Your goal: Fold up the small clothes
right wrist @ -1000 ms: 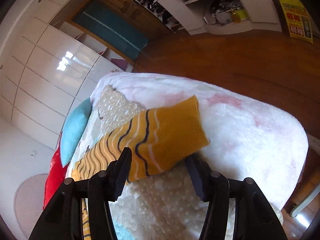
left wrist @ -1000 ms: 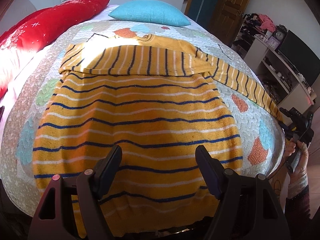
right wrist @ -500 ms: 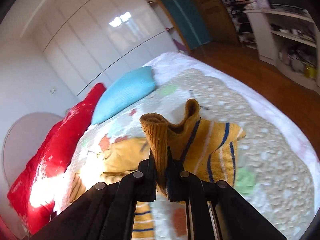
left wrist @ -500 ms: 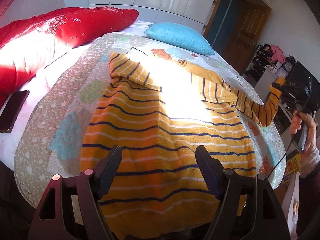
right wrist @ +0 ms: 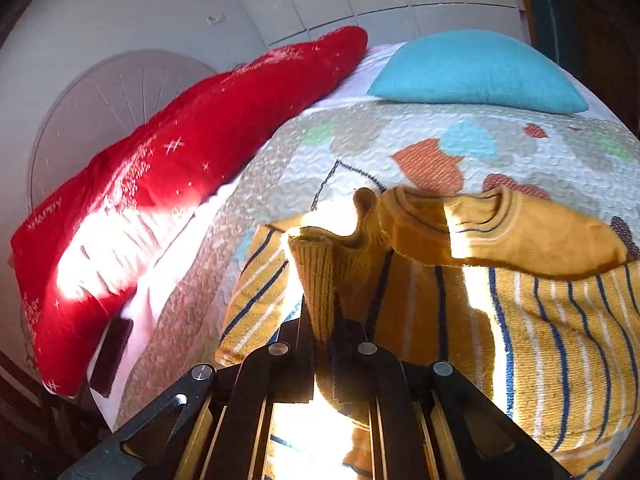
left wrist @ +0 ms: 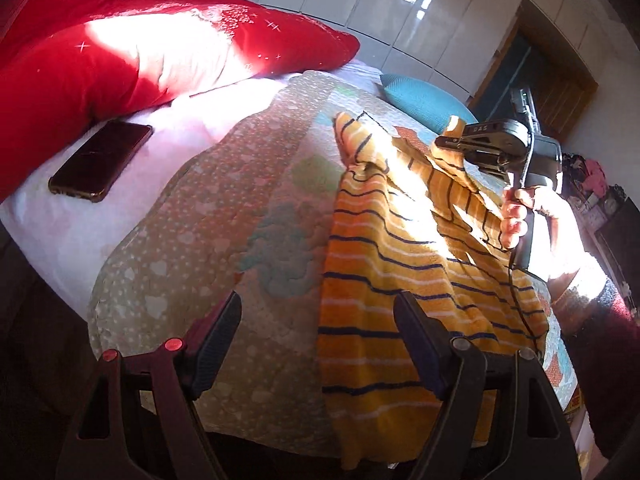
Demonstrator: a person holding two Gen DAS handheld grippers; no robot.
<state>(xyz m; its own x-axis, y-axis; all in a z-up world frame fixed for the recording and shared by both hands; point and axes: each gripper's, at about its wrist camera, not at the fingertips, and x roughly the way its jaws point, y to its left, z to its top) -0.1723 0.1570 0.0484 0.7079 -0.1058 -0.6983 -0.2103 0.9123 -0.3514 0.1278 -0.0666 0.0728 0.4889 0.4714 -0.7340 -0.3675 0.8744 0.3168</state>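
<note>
The sweater (left wrist: pixel 400 264) lies spread on the quilt (left wrist: pixel 224 208) of the bed, yellow with navy and white stripes, its hem hanging over the near edge. The right gripper (right wrist: pixel 320 320) has its jaws closed on the ribbed cuff (right wrist: pixel 314 272) of one sleeve — the cuff stands up between them, held above the sweater's body, near the collar (right wrist: pixel 476 208). From the left wrist view the same gripper (left wrist: pixel 452 142) shows over the garment with the sleeve (left wrist: pixel 460 176) draped from it. The left gripper (left wrist: pixel 318 340) hovers above the quilt's near edge, jaws wide apart and holding nothing. A phone (left wrist: pixel 100 160) lies on the sheet beside the red pillow (left wrist: pixel 120 52) — a blue pillow (right wrist: pixel 476 68) sits farther back.
</note>
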